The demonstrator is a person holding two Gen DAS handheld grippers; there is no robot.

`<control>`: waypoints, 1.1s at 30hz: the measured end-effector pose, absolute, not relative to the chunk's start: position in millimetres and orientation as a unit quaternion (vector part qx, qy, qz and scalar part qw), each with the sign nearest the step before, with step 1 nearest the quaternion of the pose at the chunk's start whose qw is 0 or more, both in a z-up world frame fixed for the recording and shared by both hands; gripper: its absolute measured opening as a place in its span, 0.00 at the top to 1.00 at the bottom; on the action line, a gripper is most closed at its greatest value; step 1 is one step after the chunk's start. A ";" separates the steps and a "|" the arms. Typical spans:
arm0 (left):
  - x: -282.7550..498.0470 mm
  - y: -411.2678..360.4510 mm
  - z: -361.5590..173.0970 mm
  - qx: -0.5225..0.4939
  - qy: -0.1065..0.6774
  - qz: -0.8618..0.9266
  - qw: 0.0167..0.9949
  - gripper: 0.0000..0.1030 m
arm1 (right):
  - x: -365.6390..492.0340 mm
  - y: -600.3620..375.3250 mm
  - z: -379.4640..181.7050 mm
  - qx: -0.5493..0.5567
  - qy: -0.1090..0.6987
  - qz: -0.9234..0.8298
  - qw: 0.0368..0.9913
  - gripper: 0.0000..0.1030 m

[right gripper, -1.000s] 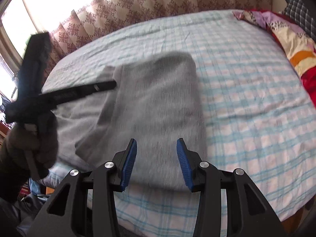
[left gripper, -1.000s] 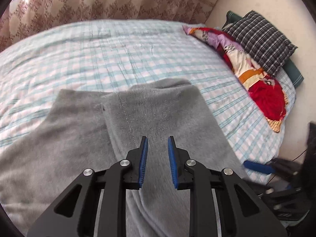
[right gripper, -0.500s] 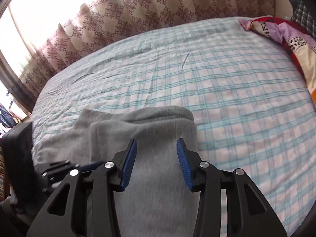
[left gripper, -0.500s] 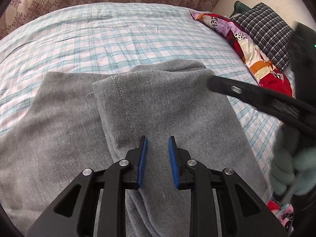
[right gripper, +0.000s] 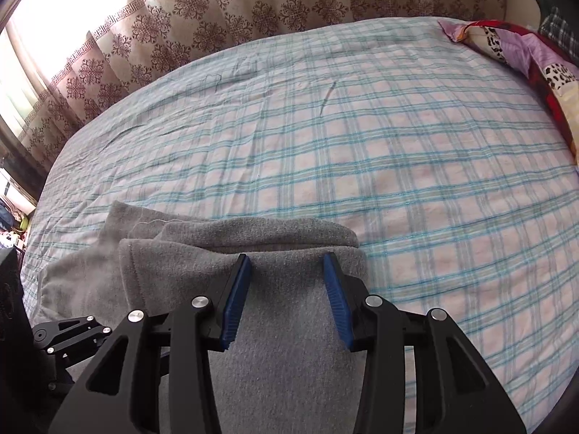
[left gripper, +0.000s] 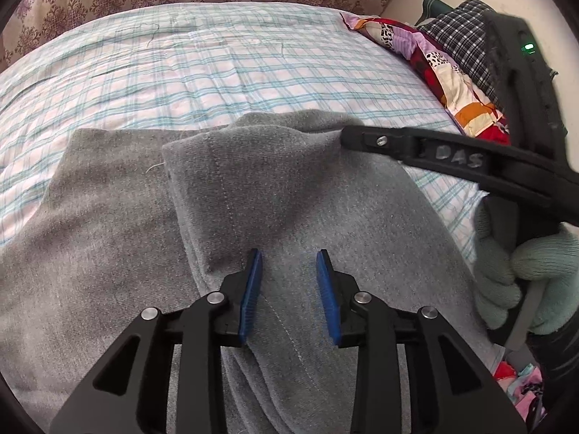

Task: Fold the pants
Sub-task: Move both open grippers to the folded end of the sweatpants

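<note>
Grey pants (left gripper: pixel 275 188) lie on the checked bed sheet (left gripper: pixel 217 65), with one part folded over on top. My left gripper (left gripper: pixel 289 253) hovers low over the seam of that top layer; its jaws are opening and no cloth is pinched between the blue pads. In the right wrist view, my right gripper (right gripper: pixel 286 256) stands open just above the rounded fold edge of the pants (right gripper: pixel 260 235). From the right of the left wrist view, a gloved hand (left gripper: pixel 524 264) reaches in with the right gripper's finger (left gripper: pixel 398 148).
A patchwork quilt (left gripper: pixel 445 72) and a checked pillow (left gripper: pixel 459 32) lie at the bed's right end. A patterned curtain (right gripper: pixel 253 11) hangs behind the bed. Bare sheet (right gripper: pixel 398 152) stretches beyond the pants. Part of the left gripper's frame (right gripper: pixel 68 332) shows at lower left.
My left gripper's jaws have widened over the top layer. My right gripper has swung from the near side across the pants to their far fold edge and now holds still.
</note>
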State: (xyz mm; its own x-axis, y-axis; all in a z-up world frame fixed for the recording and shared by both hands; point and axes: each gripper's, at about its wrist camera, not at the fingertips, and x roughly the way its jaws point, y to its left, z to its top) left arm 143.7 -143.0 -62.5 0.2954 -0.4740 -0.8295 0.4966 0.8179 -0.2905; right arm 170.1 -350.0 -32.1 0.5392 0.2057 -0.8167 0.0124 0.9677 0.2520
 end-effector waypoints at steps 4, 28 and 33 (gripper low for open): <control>141.1 -146.7 -58.9 0.023 0.510 -0.300 0.806 0.62 | 139.5 -364.3 -10.3 0.122 0.457 0.043 0.880 0.55; 122.2 -184.1 -23.0 0.084 0.506 -0.278 0.813 0.25 | -4.2 -406.1 -36.7 0.274 0.501 0.055 0.819 0.48; 128.7 -206.8 -22.8 0.072 0.526 -0.294 0.795 0.25 | -0.7 -389.8 -49.6 0.264 0.520 0.073 0.809 0.46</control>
